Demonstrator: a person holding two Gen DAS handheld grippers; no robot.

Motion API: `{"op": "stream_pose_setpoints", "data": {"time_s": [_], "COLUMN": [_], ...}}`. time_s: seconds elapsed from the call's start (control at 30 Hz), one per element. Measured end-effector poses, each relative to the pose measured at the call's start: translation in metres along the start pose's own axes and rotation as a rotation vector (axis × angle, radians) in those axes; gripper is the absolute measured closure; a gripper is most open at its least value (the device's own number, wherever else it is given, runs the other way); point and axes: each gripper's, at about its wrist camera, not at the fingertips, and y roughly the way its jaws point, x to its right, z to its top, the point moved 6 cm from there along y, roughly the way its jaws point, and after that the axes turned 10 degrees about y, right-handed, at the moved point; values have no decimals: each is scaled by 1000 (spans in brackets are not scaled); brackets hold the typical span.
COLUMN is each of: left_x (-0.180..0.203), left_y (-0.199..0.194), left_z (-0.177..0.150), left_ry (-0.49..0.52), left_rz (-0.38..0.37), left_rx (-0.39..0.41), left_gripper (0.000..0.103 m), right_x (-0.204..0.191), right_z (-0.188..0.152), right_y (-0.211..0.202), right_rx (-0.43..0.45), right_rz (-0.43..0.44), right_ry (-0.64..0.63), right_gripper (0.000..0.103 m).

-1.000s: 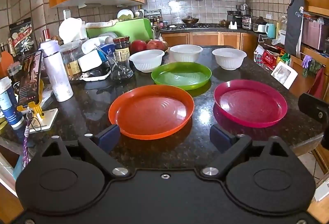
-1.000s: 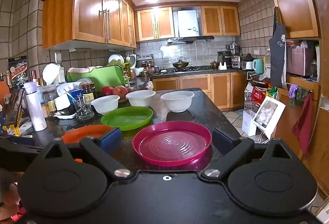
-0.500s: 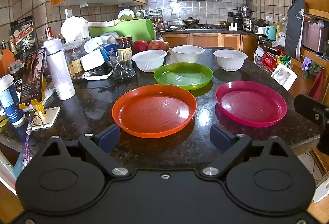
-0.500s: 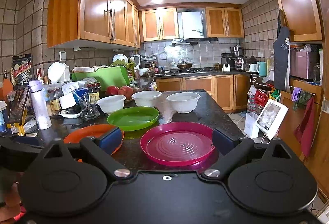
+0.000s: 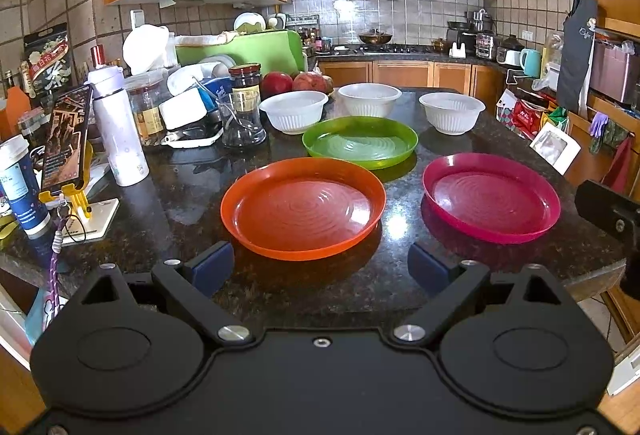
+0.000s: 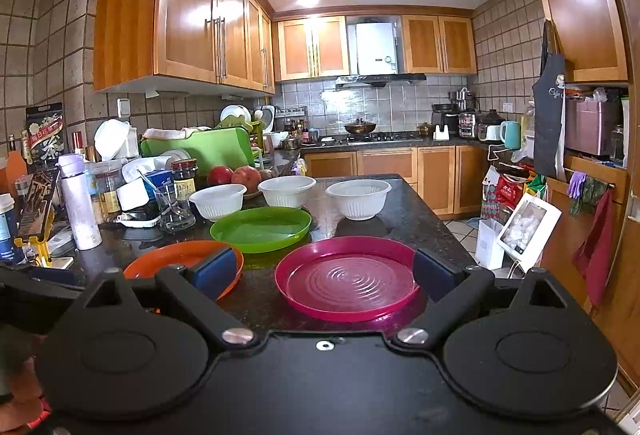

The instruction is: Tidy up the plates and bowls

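On the dark granite counter (image 5: 192,195) lie an orange plate (image 5: 302,207), a green plate (image 5: 360,146) behind it and a magenta plate (image 5: 491,195) to the right. Three white bowls (image 5: 294,110) (image 5: 369,98) (image 5: 452,111) stand in a row behind them. My left gripper (image 5: 320,269) is open and empty, just short of the orange plate's near rim. My right gripper (image 6: 324,273) is open and empty, its jaws on either side of the magenta plate (image 6: 347,277) in that view. The orange plate (image 6: 176,259), green plate (image 6: 261,228) and bowls (image 6: 358,197) also show there.
Clutter fills the counter's left side: a white bottle (image 5: 118,131), a phone on a yellow stand (image 5: 66,143), a glass jug (image 5: 242,123), a dark jar (image 5: 245,75), pomegranates (image 5: 296,81) and a green dish rack (image 5: 248,49). The counter edge drops off at the right (image 5: 592,267).
Both grippers have drifted slightly left, so the plates sit a little further right in both views. Nothing on the counter has moved.
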Motion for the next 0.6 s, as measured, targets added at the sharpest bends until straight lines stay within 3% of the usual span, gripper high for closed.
{"op": "stream_pose_setpoints", "data": {"time_s": [0.6], "left_x": [2], "left_y": [-1], "left_z": [1], "left_ry": [4], "left_rz": [1], "left_rx": [-3], "left_gripper": [9], "right_x": [-1], "right_z": [2], "right_y": [-1], "right_rx": [10], "right_rz": [5], "right_ry": [1], "right_gripper": [4]}}
